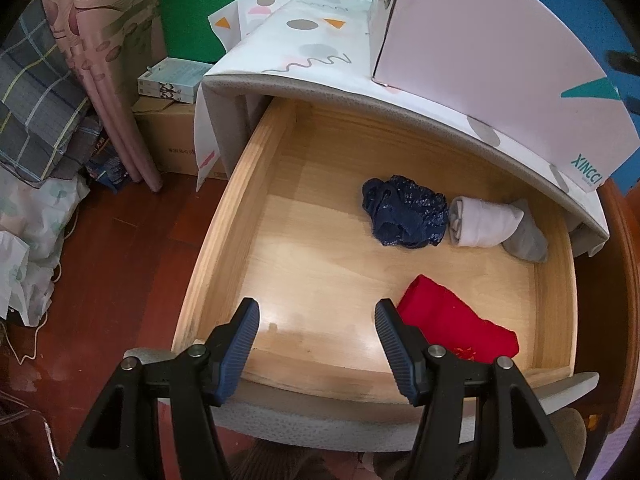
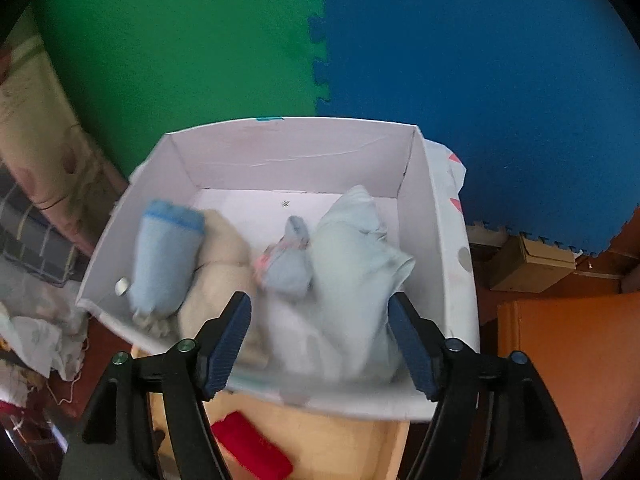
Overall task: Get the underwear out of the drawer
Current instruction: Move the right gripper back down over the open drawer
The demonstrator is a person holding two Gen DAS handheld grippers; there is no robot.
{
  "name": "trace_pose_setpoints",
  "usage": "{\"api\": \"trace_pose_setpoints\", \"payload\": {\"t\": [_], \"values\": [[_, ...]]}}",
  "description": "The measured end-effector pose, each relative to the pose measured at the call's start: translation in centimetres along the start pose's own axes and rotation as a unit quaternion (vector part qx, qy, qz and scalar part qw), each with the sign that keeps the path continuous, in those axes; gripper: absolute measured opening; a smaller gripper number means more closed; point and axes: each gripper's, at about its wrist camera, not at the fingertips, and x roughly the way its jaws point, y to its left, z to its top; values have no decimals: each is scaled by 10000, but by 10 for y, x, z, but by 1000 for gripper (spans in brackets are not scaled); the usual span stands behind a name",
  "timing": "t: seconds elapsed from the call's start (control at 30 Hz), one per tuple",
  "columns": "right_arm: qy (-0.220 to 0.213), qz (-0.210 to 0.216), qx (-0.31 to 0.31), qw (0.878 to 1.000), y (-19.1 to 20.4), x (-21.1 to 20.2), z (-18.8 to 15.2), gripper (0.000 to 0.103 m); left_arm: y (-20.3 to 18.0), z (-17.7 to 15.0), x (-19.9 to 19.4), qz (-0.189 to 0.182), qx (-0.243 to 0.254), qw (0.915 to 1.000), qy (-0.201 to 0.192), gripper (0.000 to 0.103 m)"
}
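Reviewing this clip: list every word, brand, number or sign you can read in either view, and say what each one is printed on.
"XINCCI": teal letters running sideways on the corner of the white box on the cabinet top.
Smaller print under that brand: too small to read.
Print on the brown carton on the floor: too small to read.
Print on the small boxes stacked on the carton: unreadable.
Gold mark on the red garment in the drawer: unreadable.
Right wrist view: no legible text.

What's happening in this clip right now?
A person is emptying an open wooden drawer with two handheld grippers. The left gripper hovers over the drawer's front, jaws open and empty, beside a folded red garment; a crumpled navy garment and a rolled white-and-grey piece lie further back. The right gripper, jaws also open, is over a white cardboard box already holding pale clothing.
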Motion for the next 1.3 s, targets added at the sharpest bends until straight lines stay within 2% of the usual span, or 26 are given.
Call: {"api": "trace_pose_setpoints", "payload": {"t": [0.2,0.4,0.53,0.7,0.87,0.93,1.07,1.2,1.3], "values": [[82,103,-71,9999,-5,-19,-66,72,-1,0,7,106,83,9996,239,62],[534,-113,-72,9985,-11,9,-144,72,2,-1,10,118,22,9994,335,62],[823,-142,133,9964,-16,34,-176,72,4,0,13,90,-68,9989,454,62],[853,-256,344,9954,-19,50,-191,72,-4,2,12,143,13,9984,546,62],[932,-335,281,9947,-16,64,-206,72,-17,2,16,-507,-407,9938,905,62],[777,-357,282,9959,-17,58,-204,72,-28,4,15,-637,-479,9925,925,62],[852,-352,292,9953,-19,61,-206,72,-53,7,15,-710,-446,9924,903,62],[833,-268,442,9952,-24,62,-208,72,-70,7,26,-926,-694,9865,1157,62],[837,-176,505,9951,-26,63,-208,72,-78,6,36,-949,-858,9830,1314,62]]}}
